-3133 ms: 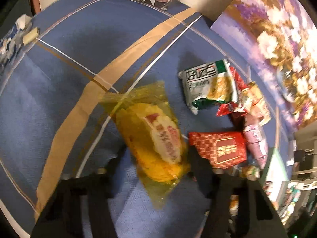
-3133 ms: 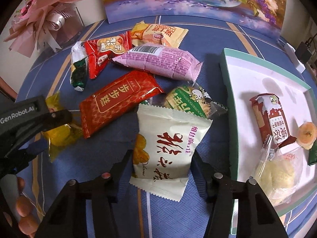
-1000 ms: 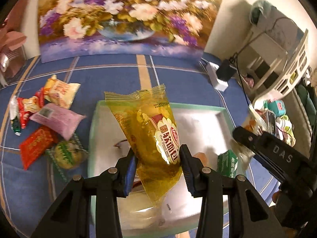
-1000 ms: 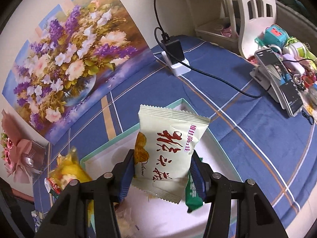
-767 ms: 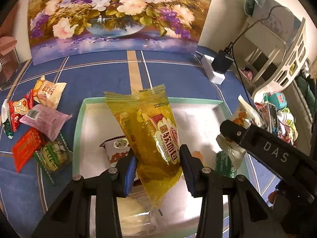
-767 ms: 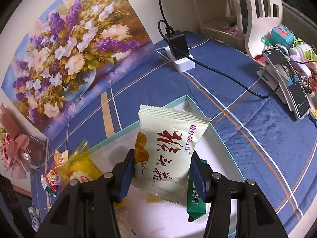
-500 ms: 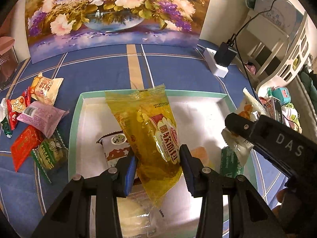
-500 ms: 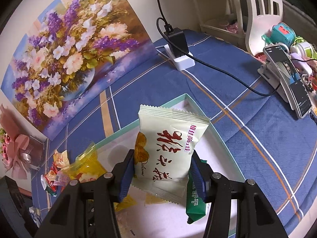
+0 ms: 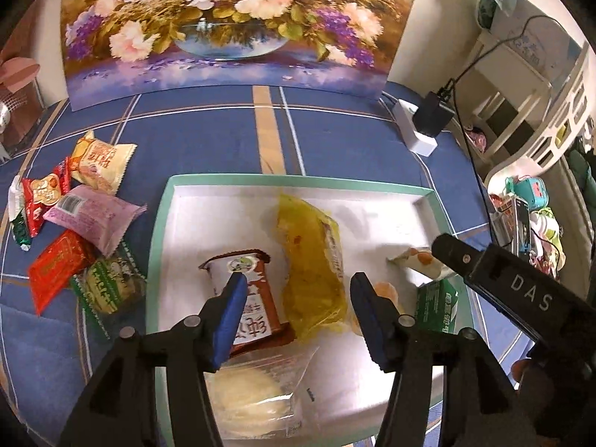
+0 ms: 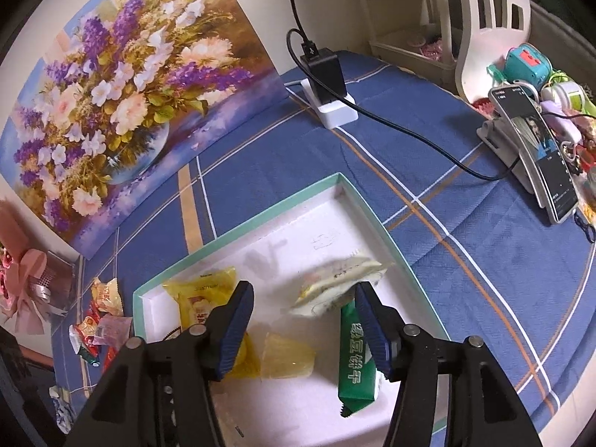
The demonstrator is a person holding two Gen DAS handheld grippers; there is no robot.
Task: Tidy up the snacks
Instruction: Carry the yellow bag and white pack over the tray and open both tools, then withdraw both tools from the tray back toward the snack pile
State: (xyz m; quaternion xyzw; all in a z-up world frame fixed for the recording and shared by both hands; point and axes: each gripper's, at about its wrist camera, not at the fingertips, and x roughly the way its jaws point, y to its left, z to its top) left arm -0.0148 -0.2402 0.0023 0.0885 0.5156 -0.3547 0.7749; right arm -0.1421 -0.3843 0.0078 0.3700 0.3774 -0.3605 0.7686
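Snacks fill my white cardboard tray with the mint-green rim (image 9: 158, 260): the crinkly yellow plastic packet (image 9: 311, 272) lies flat between my left gripper (image 9: 298, 309) jaws, which have just been opening; they no longer touch it. My right gripper (image 10: 303, 326), lettered "DAS", has also just let go; its cream packet (image 10: 335, 283) looks blurred.

Both the left gripper (image 9: 298, 298) and right gripper (image 10: 303, 311) tilt downward (jaws just opening, nothing pinched).
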